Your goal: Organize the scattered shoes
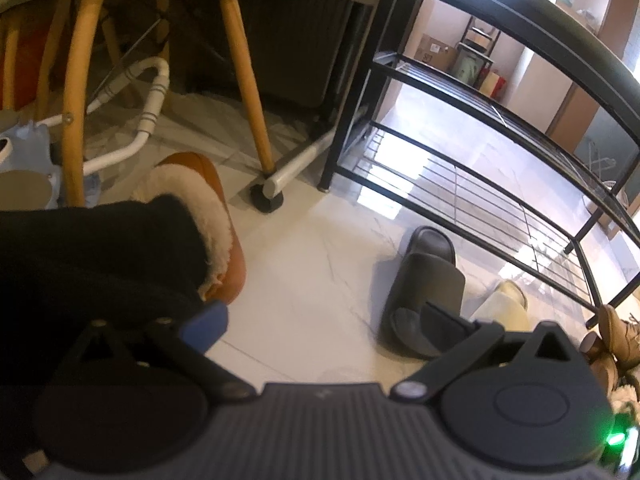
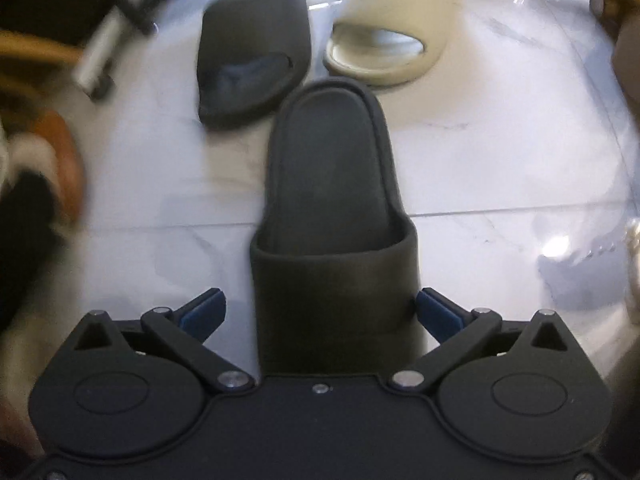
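- The black slipper (image 2: pixel 332 216) is lying on the white marble floor (image 2: pixel 500 160) directly ahead of the right gripper (image 2: pixel 320 308), its strap end nearest the camera and sitting between the two blue fingertips (image 2: pixel 202 310).
- The right gripper's jaws are standing wide to either side of that strap; the right-hand pad looks to be at the strap's edge, the left-hand one apart from it.
- A second dark slipper (image 2: pixel 250 44) and a cream slipper (image 2: pixel 390 26) are lying side by side just beyond the black one's far end.
- The left gripper (image 1: pixel 324 320) is holding its jaws wide over bare floor.
- A brown fur-lined slipper (image 1: pixel 212 216) is lying to its left, partly hidden by something black.
- A black metal shoe rack (image 1: pixel 480 152) is standing beyond, with wooden chair legs (image 1: pixel 244 72) beside it.
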`<action>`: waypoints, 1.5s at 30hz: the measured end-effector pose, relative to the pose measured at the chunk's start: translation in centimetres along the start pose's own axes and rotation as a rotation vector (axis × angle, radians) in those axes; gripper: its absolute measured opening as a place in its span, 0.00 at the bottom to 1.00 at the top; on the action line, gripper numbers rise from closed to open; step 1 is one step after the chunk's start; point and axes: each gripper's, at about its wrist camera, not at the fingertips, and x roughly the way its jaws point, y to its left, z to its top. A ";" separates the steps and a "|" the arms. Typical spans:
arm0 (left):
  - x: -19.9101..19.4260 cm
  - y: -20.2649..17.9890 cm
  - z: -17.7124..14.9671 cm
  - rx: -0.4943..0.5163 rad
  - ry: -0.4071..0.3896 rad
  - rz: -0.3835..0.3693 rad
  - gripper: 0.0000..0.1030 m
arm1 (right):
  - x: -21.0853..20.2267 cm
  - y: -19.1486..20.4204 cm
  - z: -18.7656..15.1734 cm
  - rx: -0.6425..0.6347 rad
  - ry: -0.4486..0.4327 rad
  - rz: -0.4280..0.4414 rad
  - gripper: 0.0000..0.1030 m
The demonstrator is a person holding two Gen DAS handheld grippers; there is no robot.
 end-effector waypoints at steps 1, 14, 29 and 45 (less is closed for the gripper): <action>0.0 0.1 0.0 -0.004 0.000 0.003 0.99 | 0.9 0.9 -0.2 -0.059 -0.005 -0.046 1.00; -0.6 0.4 0.5 -0.037 -0.030 0.000 0.99 | -7.7 -3.7 1.1 0.165 -0.106 0.117 0.96; 0.4 2.6 1.9 -0.087 -0.081 0.166 0.99 | 0.6 13.0 15.9 0.027 -0.187 0.242 0.95; 1.6 2.4 2.8 -0.056 -0.107 0.181 0.99 | 8.6 20.3 21.0 -0.042 -0.242 0.130 0.96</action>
